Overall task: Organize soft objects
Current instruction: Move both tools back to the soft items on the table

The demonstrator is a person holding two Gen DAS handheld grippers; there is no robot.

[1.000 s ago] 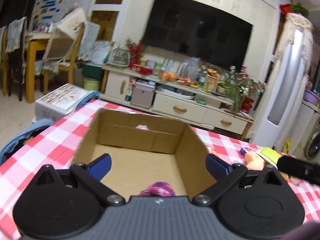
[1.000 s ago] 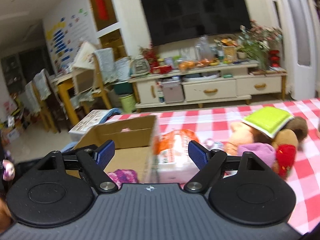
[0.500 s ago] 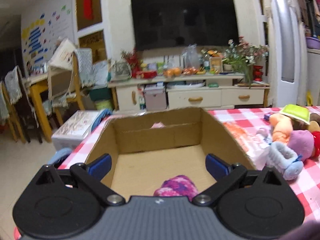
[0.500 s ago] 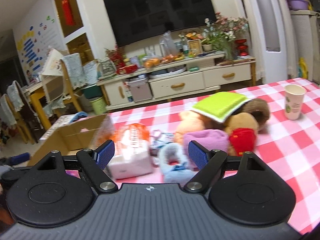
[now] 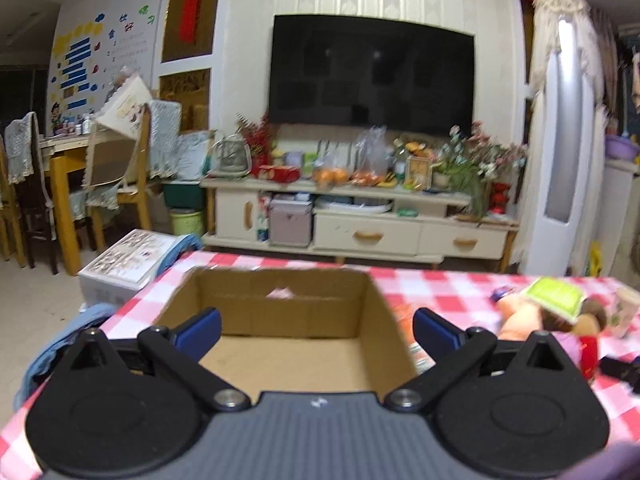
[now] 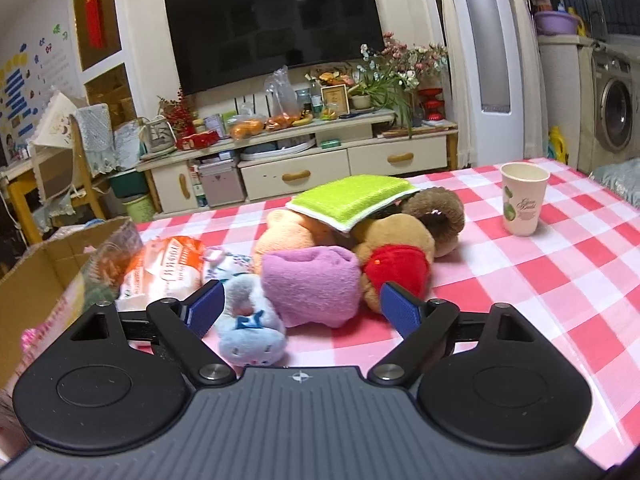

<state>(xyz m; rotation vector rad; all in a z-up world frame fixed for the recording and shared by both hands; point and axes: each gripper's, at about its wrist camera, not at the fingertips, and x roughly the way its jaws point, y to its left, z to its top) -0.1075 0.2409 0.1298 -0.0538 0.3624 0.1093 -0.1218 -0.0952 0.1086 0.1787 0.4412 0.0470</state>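
Note:
An open cardboard box (image 5: 288, 344) stands on the red-checked table; its corner also shows in the right wrist view (image 6: 44, 276). My left gripper (image 5: 316, 330) is open and empty over the box. My right gripper (image 6: 302, 308) is open and empty in front of a pile of soft things: a purple plush (image 6: 312, 288), a pale blue plush (image 6: 250, 330), a brown bear with a red patch (image 6: 396, 252), an orange plush (image 6: 288, 236) and a green sponge cloth (image 6: 352, 198) on top. The pile also shows in the left wrist view (image 5: 556, 312).
An orange-and-white tissue pack (image 6: 164, 268) lies between box and pile. A paper cup (image 6: 522, 204) stands at the right of the table (image 6: 560, 280). A pink knit thing (image 6: 32, 338) peeks at the box's near edge. A TV cabinet (image 5: 360, 228) stands beyond.
My left gripper has drawn back and risen, so the pink knit thing in the box is now hidden. My right gripper has swung right from the box to face the plush pile.

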